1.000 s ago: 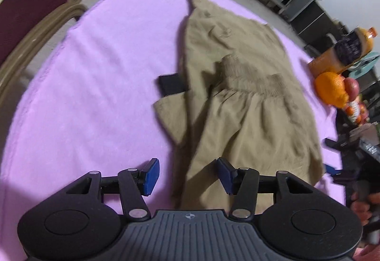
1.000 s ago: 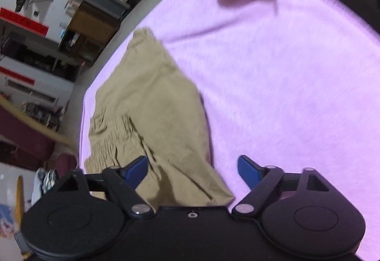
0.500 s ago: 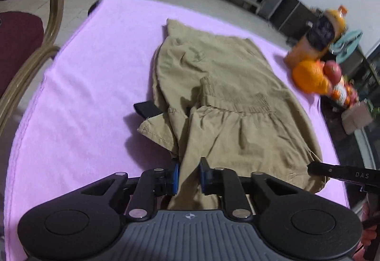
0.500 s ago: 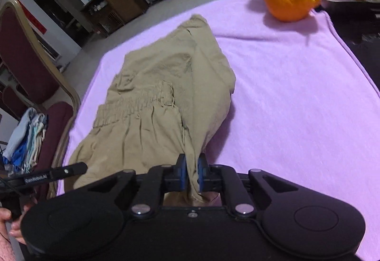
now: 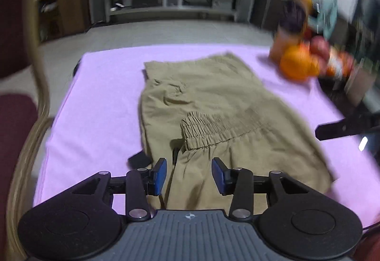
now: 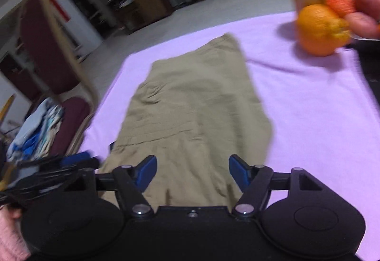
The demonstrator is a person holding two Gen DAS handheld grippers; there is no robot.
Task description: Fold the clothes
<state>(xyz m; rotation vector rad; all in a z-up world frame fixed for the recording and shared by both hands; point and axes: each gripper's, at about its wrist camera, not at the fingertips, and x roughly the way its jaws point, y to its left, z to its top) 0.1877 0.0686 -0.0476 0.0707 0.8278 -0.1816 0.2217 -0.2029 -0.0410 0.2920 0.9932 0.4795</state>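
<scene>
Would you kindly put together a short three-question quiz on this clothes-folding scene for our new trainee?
1. True or false: the left tool is clamped on the khaki garment.
2. Multiple choice: the orange rests on which part of the purple cloth, as the right wrist view shows it? A) near left edge B) far right corner C) centre, on the garment
3. Fill in: the garment's elastic ______ lies folded onto the fabric ahead of the left tool.

Key:
1. False: its pads stand apart, with fabric lying loose between them. The right tool is open too.
2. B
3. waistband
</scene>
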